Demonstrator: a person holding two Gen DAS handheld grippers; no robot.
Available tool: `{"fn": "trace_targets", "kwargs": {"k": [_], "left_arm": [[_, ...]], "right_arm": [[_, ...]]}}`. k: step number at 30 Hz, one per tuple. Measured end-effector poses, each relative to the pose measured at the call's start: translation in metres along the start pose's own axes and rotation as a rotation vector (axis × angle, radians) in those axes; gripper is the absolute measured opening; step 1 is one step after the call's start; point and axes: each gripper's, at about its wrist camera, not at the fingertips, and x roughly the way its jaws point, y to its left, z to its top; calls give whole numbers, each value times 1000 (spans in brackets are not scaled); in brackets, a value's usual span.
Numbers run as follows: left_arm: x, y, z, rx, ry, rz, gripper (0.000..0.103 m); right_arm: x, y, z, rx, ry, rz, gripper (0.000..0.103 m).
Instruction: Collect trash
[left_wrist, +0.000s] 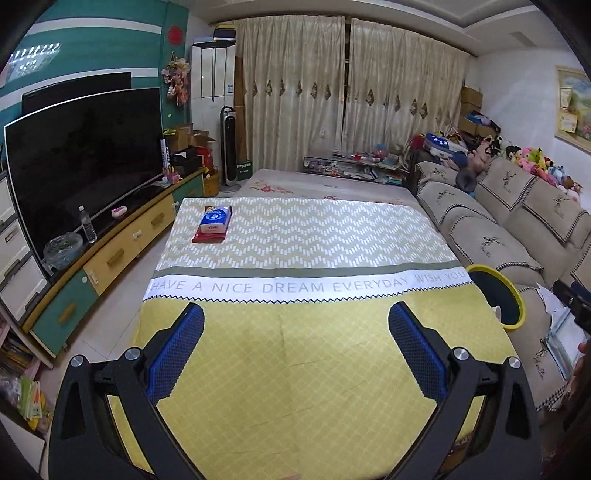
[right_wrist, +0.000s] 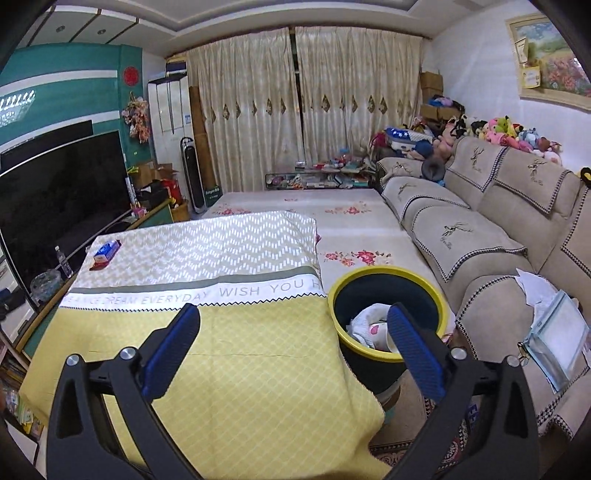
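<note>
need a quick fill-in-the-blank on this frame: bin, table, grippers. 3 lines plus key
1. The trash bin has a ____ rim.
2. The tissue pack lies on the ____ tablecloth.
3. The left gripper and right gripper are both ____, holding nothing.

Missing words: yellow; patterned; open

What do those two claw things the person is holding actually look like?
Both look alike. The left gripper has two black angular plastic fingers forming a V, each tipped with a long blue pad of textured, mesh-like rubber. Round silver bolts sit at the finger joints. The right gripper has the same build. No cables, markings or sleeves are visible.
</note>
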Motion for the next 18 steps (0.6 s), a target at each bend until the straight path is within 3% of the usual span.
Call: {"fn": "trace_targets", "kwargs": {"k": [7,18], "left_arm": [[-6,-8,-10,-15,12,-6,98],[-14,-20,-9,15,0,-18,98]], "right_arm": [[-20,7,-2,-30,-18,4,97],[-19,2,-4,-20,-17,24,97]]}}
